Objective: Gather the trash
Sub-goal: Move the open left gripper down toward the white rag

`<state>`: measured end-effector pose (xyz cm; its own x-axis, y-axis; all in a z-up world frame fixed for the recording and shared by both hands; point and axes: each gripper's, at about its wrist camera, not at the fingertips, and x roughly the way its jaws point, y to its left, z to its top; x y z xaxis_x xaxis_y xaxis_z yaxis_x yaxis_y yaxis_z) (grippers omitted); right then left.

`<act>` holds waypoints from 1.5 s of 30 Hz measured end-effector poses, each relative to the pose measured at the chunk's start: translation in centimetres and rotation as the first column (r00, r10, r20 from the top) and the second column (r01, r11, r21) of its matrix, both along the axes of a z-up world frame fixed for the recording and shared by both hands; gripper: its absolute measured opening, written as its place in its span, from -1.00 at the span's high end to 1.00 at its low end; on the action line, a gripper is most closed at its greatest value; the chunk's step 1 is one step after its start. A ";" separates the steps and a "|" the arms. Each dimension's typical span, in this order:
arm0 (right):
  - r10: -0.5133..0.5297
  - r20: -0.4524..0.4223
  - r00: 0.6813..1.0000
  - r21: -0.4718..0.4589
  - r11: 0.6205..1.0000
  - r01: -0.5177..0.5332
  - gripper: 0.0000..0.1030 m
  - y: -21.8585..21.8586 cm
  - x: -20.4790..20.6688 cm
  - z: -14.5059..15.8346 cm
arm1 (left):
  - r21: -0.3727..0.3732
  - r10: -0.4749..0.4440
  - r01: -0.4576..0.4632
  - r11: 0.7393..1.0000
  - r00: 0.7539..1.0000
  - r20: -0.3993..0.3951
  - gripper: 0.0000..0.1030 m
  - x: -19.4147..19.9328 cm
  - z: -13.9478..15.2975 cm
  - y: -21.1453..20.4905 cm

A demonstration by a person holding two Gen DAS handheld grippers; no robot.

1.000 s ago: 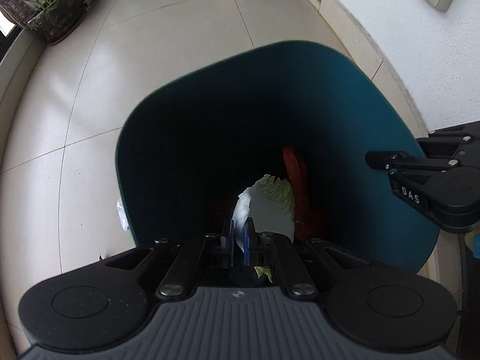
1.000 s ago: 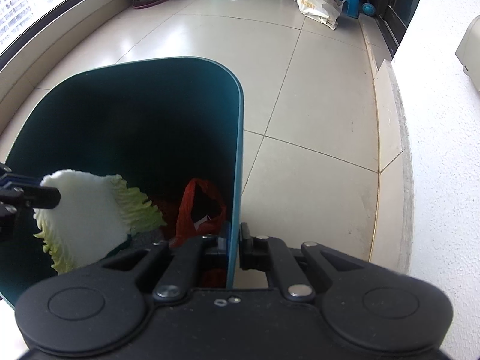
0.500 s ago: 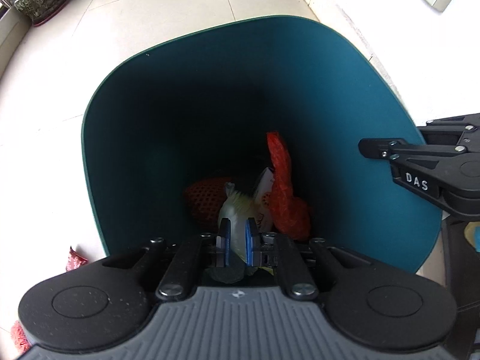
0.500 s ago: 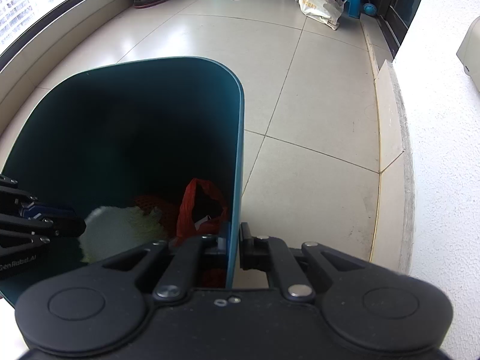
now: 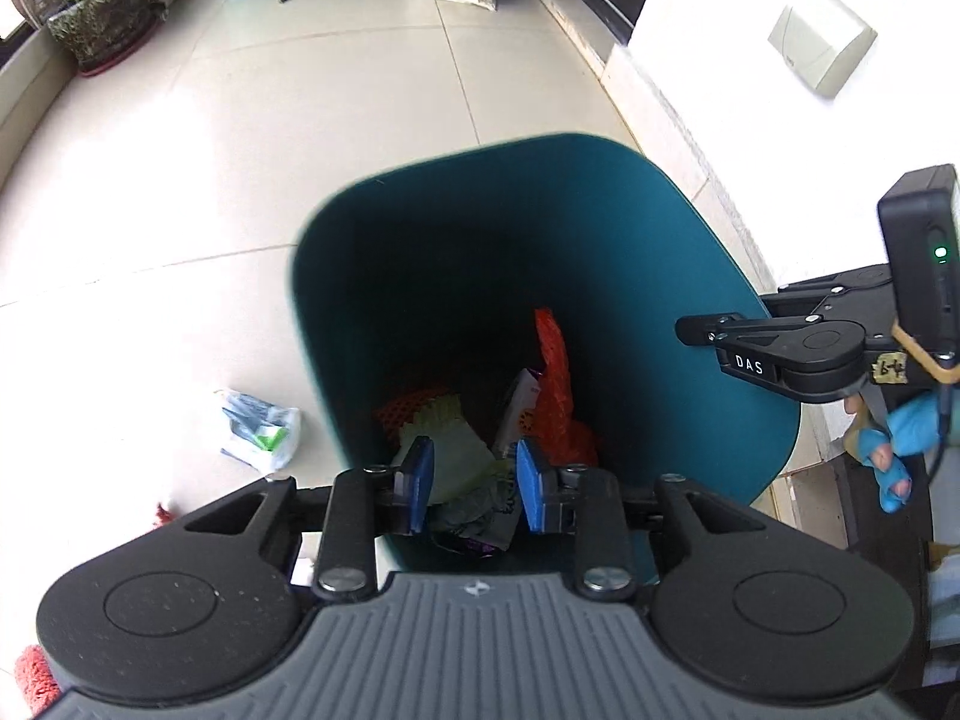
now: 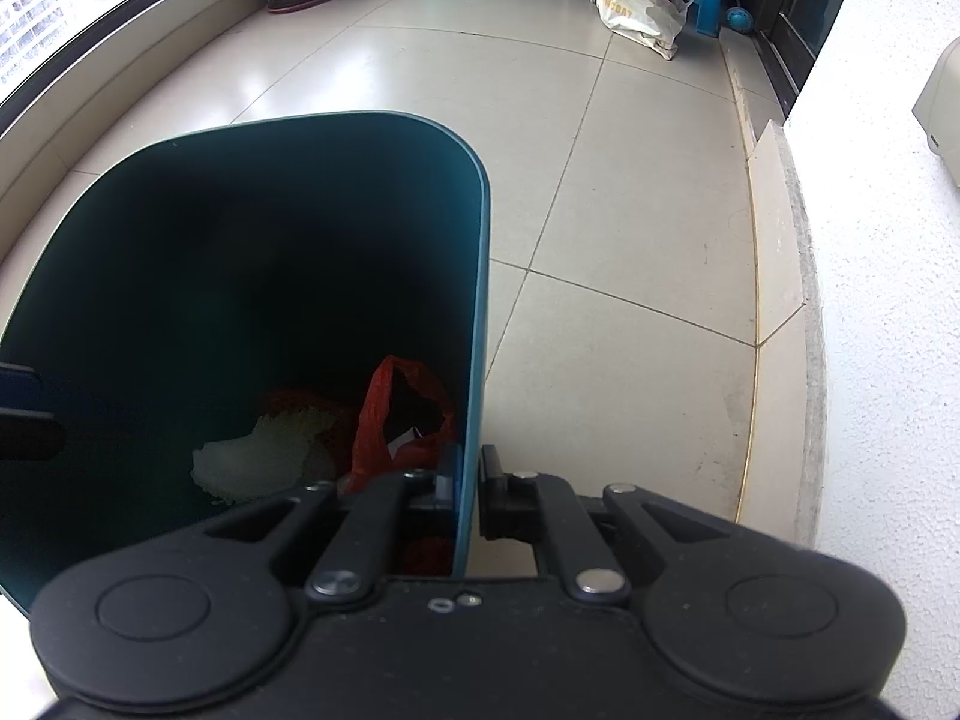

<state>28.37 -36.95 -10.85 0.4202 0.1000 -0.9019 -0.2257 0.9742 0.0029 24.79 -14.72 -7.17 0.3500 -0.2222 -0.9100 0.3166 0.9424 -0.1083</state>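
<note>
A teal trash bin [image 5: 600, 228] stands on the tiled floor. My left gripper [image 5: 471, 483] is open and empty above the bin's near rim. A pale cabbage leaf [image 5: 453, 450] lies inside the bin beside a red plastic bag [image 5: 555, 384] and an orange net [image 5: 402, 411]. My right gripper [image 6: 471, 489] is shut on the bin's right wall [image 6: 474, 300]; it also shows at the right in the left wrist view [image 5: 690, 330]. The leaf [image 6: 252, 462] and the red bag [image 6: 396, 408] show inside the bin in the right wrist view.
A clear plastic wrapper [image 5: 261, 429] lies on the floor left of the bin, with red scraps [image 5: 36, 675] nearer me. A white wall [image 6: 888, 300] and a low step are on the right. A potted plant [image 5: 99, 24], a bottle and a white bag [image 6: 639, 6] stand far back.
My left gripper opened and let go of the cabbage leaf, which now lies inside the bin. The left gripper then pulled back and up. The right gripper kept its hold on the bin wall.
</note>
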 end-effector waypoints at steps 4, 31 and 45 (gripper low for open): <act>0.000 0.000 1.000 -0.003 1.000 0.000 0.92 0.1 0.0 -0.1 | -0.005 0.035 -0.035 0.999 0.998 0.053 0.16 -0.9 2.0 3.2; 0.007 -0.004 1.000 -0.036 0.999 -0.007 0.91 1.1 -0.2 -0.5 | 0.067 0.529 -0.527 0.847 0.827 -0.190 -0.49 -1.2 -16.5 21.6; 0.036 -0.013 0.999 -0.085 0.996 -0.037 0.86 2.1 -0.1 -0.9 | 0.090 0.580 -0.583 0.808 0.758 -0.298 -0.48 1.0 -26.3 23.1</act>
